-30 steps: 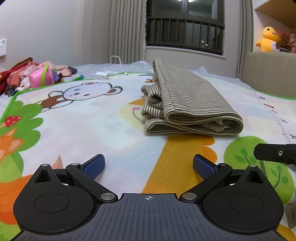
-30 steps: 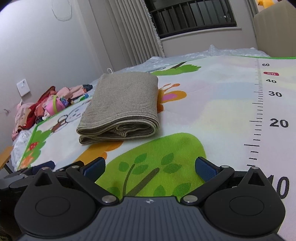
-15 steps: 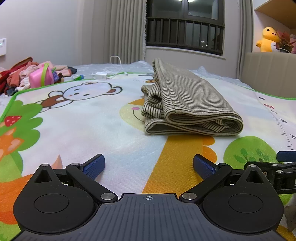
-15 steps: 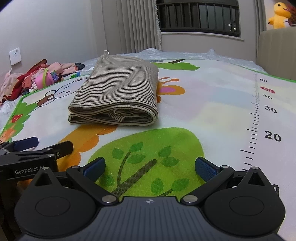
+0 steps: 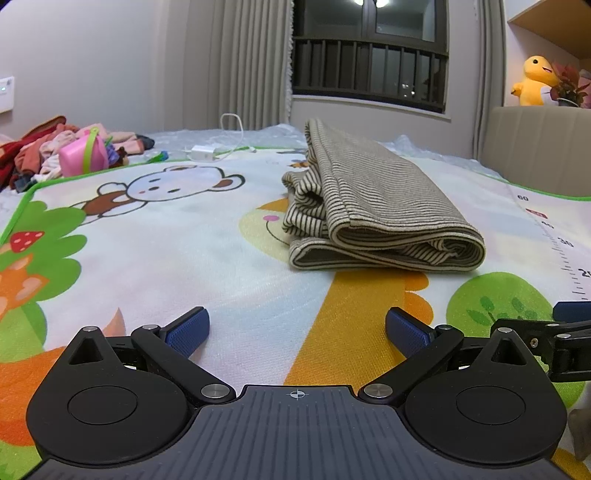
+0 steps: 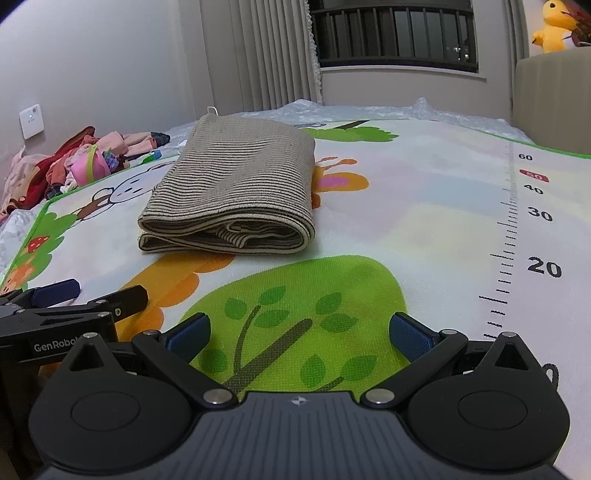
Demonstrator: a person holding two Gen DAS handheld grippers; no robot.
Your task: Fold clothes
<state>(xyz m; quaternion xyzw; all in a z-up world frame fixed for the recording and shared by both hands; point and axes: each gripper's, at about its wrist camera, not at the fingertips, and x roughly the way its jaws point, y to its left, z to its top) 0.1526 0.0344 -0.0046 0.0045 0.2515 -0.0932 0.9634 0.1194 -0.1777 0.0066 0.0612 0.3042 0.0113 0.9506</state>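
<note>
Left wrist view: striped knit garment (image 5: pixel 376 206) folded thick, rectangular, on woven mat (image 5: pixel 184 251); both hand-held grippers (image 5: pixel 297 330) (image 6: pixel 299 332) agape, empty.

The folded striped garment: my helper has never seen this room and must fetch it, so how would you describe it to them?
Start at the cartoon play mat covering the floor below the barred window. Near the mat's middle, just right of the printed bear, lies the folded striped garment. Unlike the loose pink and red clothes pile off the mat's far left corner, it is one neat beige bundle with thin dark stripes.
</note>
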